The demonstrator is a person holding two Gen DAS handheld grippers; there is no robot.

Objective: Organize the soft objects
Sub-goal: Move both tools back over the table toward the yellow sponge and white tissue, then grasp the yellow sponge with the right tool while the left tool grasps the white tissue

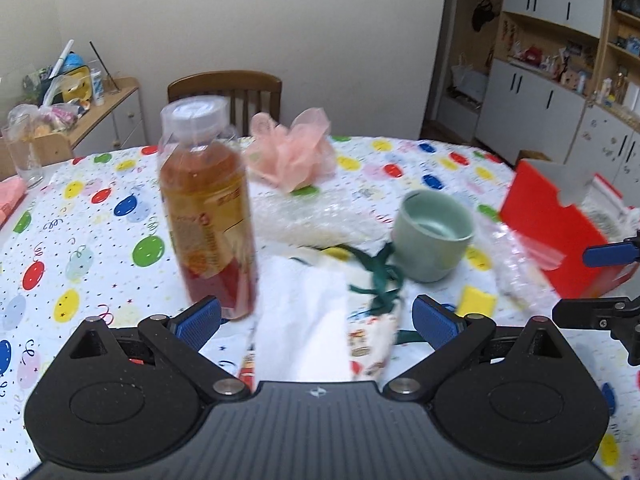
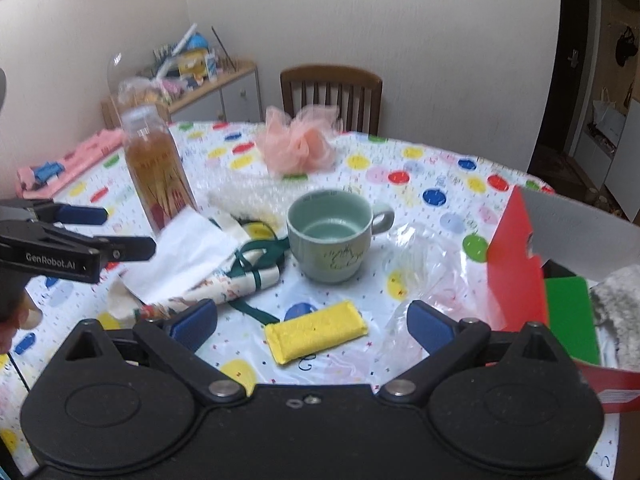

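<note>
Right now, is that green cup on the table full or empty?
Empty. The green cup stands upright, and the right wrist view looks straight into it: only its bare inside bottom shows.

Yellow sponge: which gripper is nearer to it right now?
Right. The right gripper hovers open just in front of the yellow sponge, almost framing it. The left gripper, also open, sits over the white cloth, with the sponge off to its right.

Domestic dining room: table (image 1: 100, 216) with balloon-print cloth, wooden chair (image 1: 256, 84), cluttered sideboard (image 1: 108, 100), wall cabinets (image 1: 552, 92).
</note>
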